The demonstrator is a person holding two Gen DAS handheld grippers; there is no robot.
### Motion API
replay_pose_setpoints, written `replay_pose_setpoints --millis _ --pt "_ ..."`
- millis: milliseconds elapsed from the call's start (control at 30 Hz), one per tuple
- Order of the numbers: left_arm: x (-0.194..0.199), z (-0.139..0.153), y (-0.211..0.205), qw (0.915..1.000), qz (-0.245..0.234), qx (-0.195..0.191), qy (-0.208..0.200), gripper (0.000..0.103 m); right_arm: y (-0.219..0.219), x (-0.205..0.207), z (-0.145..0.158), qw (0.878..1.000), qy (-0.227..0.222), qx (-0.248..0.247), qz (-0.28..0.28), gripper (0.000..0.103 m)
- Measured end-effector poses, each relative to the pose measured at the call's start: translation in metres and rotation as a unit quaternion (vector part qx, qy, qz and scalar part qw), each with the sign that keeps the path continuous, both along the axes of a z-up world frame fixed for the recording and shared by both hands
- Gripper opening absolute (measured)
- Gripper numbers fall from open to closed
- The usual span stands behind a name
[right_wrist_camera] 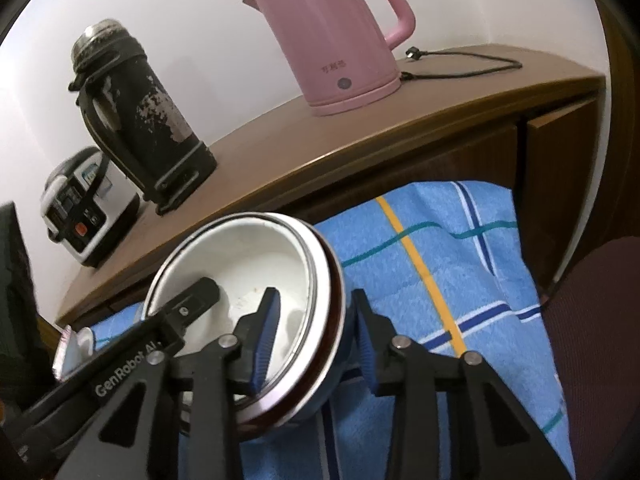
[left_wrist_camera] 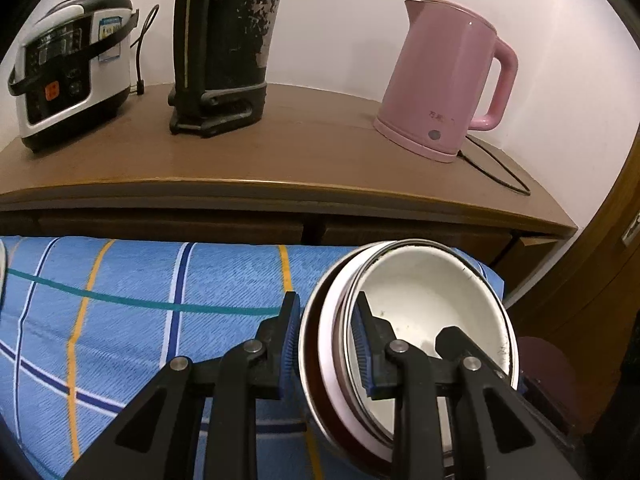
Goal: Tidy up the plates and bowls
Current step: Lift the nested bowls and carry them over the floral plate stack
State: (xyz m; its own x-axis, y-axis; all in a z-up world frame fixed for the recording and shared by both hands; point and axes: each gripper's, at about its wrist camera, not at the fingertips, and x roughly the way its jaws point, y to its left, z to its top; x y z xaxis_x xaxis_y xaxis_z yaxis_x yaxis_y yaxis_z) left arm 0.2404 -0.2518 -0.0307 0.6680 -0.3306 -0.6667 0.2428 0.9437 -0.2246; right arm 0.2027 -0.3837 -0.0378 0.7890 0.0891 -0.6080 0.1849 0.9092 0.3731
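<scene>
Both tools grip the same stack of bowls [left_wrist_camera: 420, 312], one on each side of its rim. The left tool [left_wrist_camera: 326, 340] has one pad outside the stack wall and one inside the white top bowl; its jaws are closed on the nested rims. The right tool [right_wrist_camera: 312, 336] takes the opposite rim the same way, and its pads appear to press the wall. Taking opposite rims most likely shares the weight and keeps the nested bowls from sliding apart.

The stack is tilted over a blue checked cloth [left_wrist_camera: 140, 308]; whether its base touches the cloth cannot be told. Behind it, a wooden bench [left_wrist_camera: 280, 152] carries a pink kettle [left_wrist_camera: 444, 76], a worn black flask [left_wrist_camera: 228, 40] and a rice cooker [left_wrist_camera: 72, 68], well apart from the bowls.

No plates are visible. Judged stage: the stack is gripped and ready to be carried.
</scene>
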Motion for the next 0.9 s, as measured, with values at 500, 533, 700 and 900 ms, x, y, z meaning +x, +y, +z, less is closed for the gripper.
replay_pose_setpoints --millis 500,533,700,900 --pt "-0.035 0.0 0.008 0.9994 -0.032 0.006 0.012 0.028 0.005 -0.044 -0.002 0.997 0.038 0.033 -0.054 0.032" --pt "-0.037 -0.001 0.008 0.9993 -0.034 0.005 0.013 0.028 0.005 -0.048 -0.002 0.997 0.042 0.036 -0.055 0.032" --pt "-0.046 0.0 0.011 0.9992 -0.035 0.004 0.018 0.028 0.008 -0.061 -0.004 0.997 0.044 0.036 -0.061 0.032" --pt "-0.062 0.0 0.018 0.9988 -0.046 0.006 0.013 0.028 0.015 -0.076 -0.004 0.996 0.05 0.031 -0.06 0.032"
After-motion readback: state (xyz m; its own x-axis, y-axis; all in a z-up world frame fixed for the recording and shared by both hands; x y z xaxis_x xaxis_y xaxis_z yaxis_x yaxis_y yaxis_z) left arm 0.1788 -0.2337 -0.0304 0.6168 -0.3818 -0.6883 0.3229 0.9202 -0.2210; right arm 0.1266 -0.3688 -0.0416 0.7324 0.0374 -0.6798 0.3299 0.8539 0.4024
